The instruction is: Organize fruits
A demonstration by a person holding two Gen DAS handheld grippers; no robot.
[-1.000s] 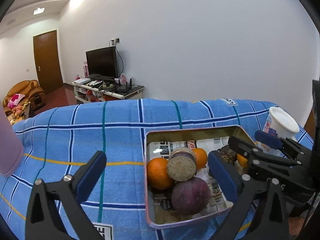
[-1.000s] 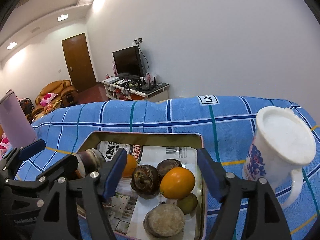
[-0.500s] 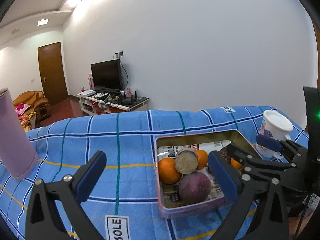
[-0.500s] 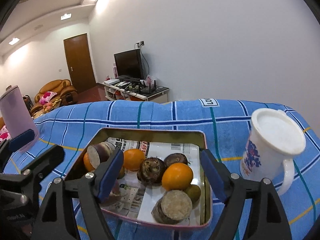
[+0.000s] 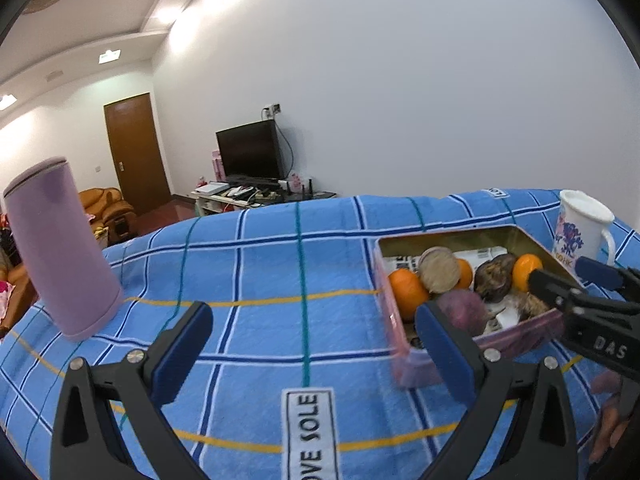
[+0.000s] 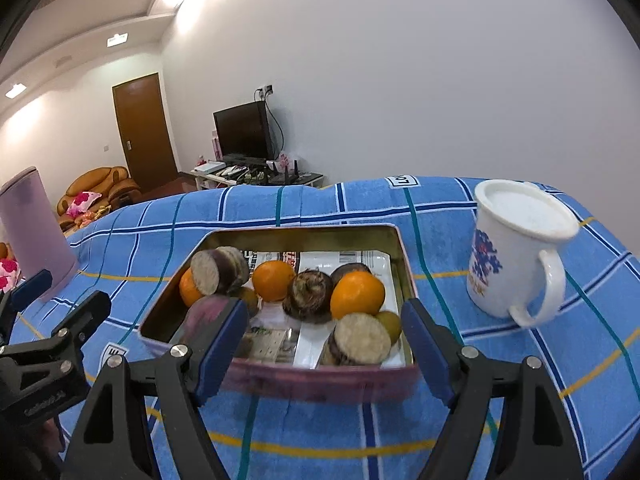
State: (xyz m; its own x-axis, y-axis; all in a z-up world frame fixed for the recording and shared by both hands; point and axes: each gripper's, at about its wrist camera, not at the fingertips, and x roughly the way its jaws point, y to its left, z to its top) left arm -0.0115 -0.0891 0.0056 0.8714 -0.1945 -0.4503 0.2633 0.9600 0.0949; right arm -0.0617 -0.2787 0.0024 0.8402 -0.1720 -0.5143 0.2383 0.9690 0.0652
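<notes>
The right gripper stands spread and empty; its jaws have just been opening, with nothing pinched between them. Directly ahead of it and just below lies the tin, its near wall spanning the gap between the fingers and its long axis running across the gripper's line. The fruits sit inside. The left gripper, also spread and empty, faces bare cloth; the tin lies off its right finger. Judged nearer: the right.
</notes>
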